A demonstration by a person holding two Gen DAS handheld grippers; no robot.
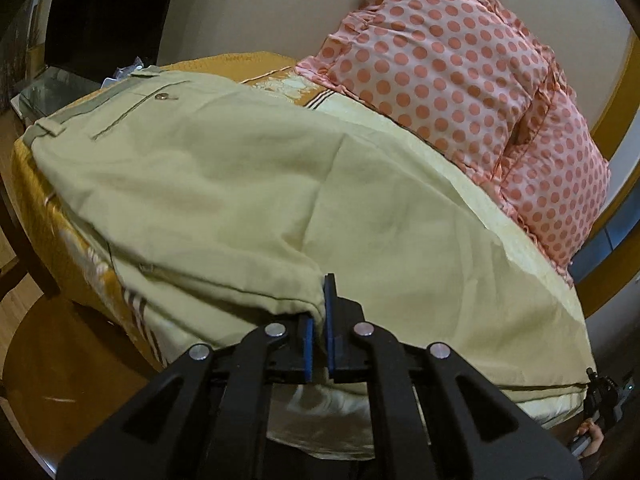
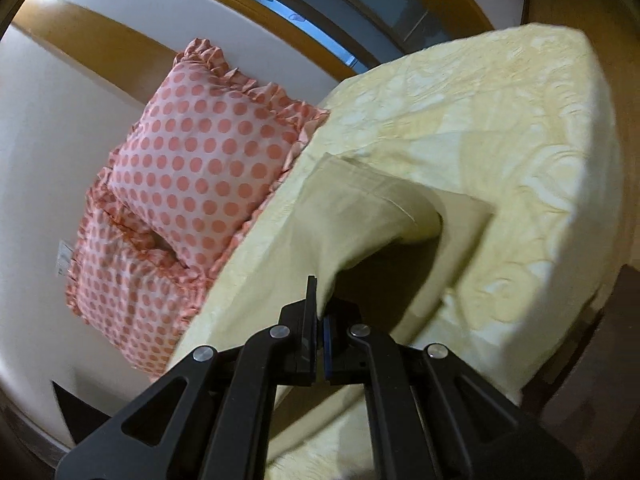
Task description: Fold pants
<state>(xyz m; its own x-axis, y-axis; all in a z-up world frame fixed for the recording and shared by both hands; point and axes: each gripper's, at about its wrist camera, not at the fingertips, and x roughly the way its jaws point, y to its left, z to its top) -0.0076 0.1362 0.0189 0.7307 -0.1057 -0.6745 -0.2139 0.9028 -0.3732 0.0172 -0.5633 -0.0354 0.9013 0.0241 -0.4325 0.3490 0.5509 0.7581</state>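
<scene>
Pants [image 1: 224,184] spread flat on bed [image 1: 536,280], waistband toward far left corner, hem end at near edge. Left tool [image 1: 319,320] clamped tight on fold of pant fabric at near edge. Right tool [image 2: 319,304] likewise pinched closed on pants [image 2: 360,220] hem, cloth lifted off the surface and arching above it. Bed covered with pale yellow patterned bedspread [image 2: 500,120], orange border along left edge. Two pink polka-dot pillows [image 1: 452,68] stacked against cream wall [image 1: 256,4] at far edge. Wooden floor [image 1: 36,360] beside bed.
</scene>
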